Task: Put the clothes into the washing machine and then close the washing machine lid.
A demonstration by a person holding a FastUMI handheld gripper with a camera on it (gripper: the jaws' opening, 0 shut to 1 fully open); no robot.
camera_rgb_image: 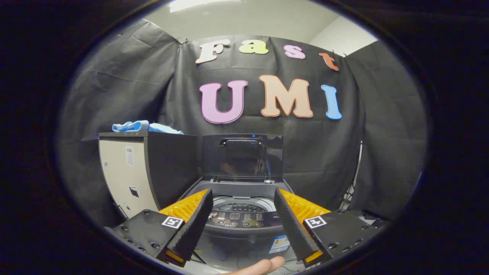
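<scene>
A top-loading washing machine (244, 225) stands straight ahead of my fingers, its dark lid (243, 157) raised upright at the back. The drum opening (243, 206) and the control panel (240, 219) show between the fingers. Light blue clothes (143, 126) lie bunched on top of a cabinet to the left of the machine, well beyond the left finger. My gripper (243, 198) is open, fingers spread wide, with nothing between them.
The cabinet (147, 172), pale on its front face and dark on its side, stands close against the machine's left side. Black cloth walls close in behind and on both sides. A person's fingertip (263, 266) shows just below the fingers.
</scene>
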